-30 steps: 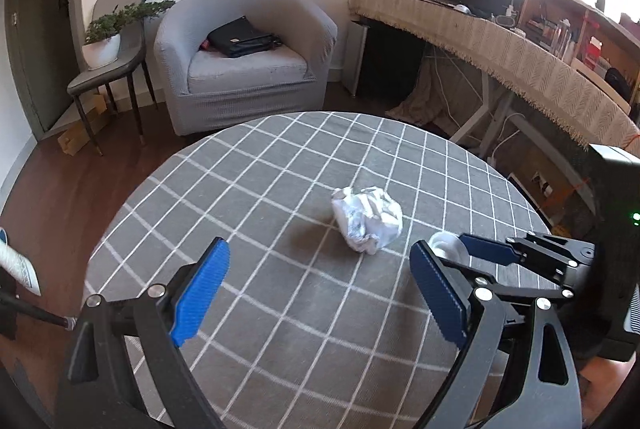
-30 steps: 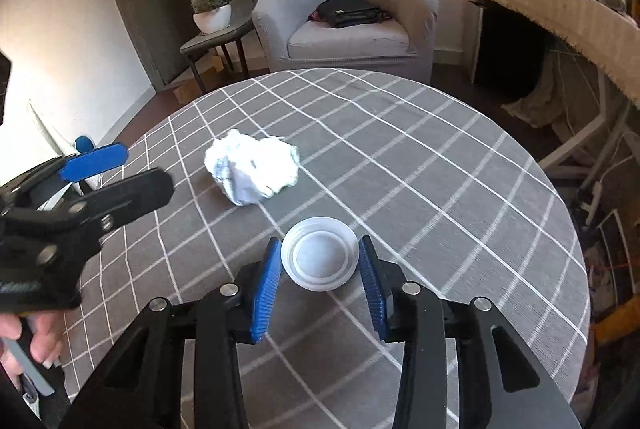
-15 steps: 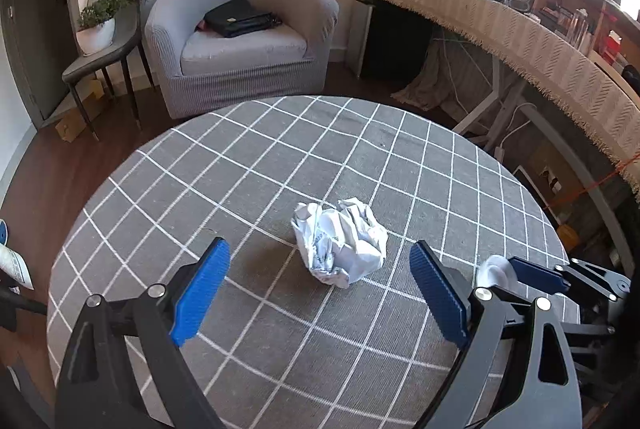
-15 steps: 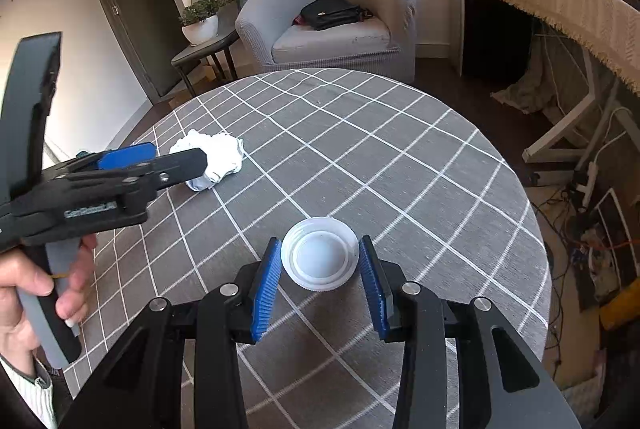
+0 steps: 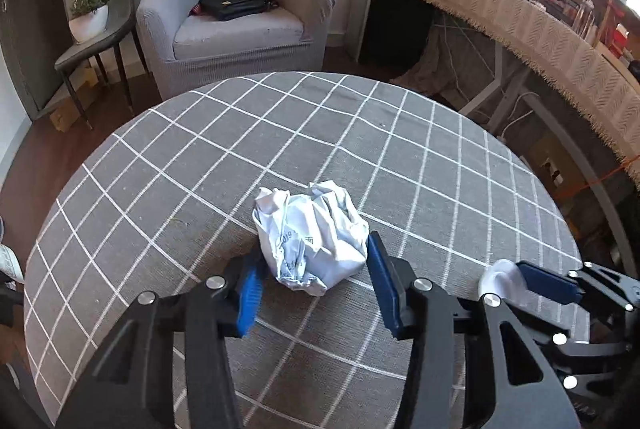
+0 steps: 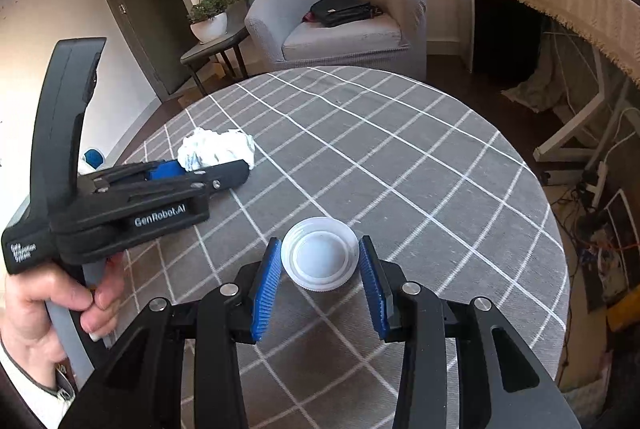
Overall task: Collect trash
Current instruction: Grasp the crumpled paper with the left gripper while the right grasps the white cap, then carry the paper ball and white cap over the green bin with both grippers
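Note:
A crumpled white paper ball [image 5: 312,237] lies on the round table with the grey checked cloth [image 5: 360,133]. My left gripper [image 5: 314,253] is closing its jaws on the ball, and both blue pads touch its sides. The right wrist view shows the same grip from the side, with the paper ball [image 6: 216,149] at the left gripper's [image 6: 208,171] tips and a person's hand [image 6: 44,301] on the handle. My right gripper [image 6: 320,249] is shut on a white plastic lid [image 6: 319,257] just above the cloth. In the left wrist view that lid [image 5: 500,275] shows at the right edge.
Beyond the table stands a grey armchair [image 5: 240,17] with a black bag [image 5: 236,3] on it. A side chair carries a potted plant [image 5: 92,13] at the far left. A long desk with a fringed cloth [image 5: 520,17] runs along the right.
My left gripper has moved forward and down to the paper ball, and its jaws have come together from wide apart onto it. The right gripper keeps the lid and has barely shifted.

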Tool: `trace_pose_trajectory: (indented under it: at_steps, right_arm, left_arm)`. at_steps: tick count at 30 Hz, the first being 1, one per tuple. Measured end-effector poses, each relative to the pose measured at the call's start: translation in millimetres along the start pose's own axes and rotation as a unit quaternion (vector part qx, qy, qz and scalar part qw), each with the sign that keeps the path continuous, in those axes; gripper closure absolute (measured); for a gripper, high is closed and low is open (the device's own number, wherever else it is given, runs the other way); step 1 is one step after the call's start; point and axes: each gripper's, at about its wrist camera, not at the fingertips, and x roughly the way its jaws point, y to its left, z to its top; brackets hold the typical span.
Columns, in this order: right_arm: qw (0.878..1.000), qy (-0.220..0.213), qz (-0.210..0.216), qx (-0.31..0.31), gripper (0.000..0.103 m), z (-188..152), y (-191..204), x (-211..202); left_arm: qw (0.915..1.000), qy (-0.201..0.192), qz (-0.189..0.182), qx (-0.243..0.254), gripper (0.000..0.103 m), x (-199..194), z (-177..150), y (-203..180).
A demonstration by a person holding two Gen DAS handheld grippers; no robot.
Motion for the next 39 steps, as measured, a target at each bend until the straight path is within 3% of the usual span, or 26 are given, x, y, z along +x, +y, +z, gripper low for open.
trace_pose_trajectory:
  at_steps: [8, 17, 30, 39]
  right_arm:
    - [1.0, 0.0, -0.007, -0.012, 0.063, 2.2, 15.4, -0.3]
    - [0.999, -0.001, -0.007, -0.045, 0.063, 10.2, 54.2, 0.0]
    - [0.996, 0.009, 0.039, -0.083, 0.063, 17.9, 132.4, 11.3]
    - [0.992, 0.007, 0.074, -0.107, 0.063, 19.9, 191.2, 12.5]
  left_arm:
    - [0.9999, -0.013, -0.001, 0.004, 0.053, -18.5, -7.6, 5.2]
    - [0.9995, -0.03, -0.002, -0.008, 0.053, -56.3, -23.1, 39.4]
    - [0.9962, -0.065, 0.051, -0.027, 0.053, -133.5, -51.7, 112.3]
    - [0.9937, -0.055, 0.079, -0.058, 0.053, -171.0, -97.0, 162.7]
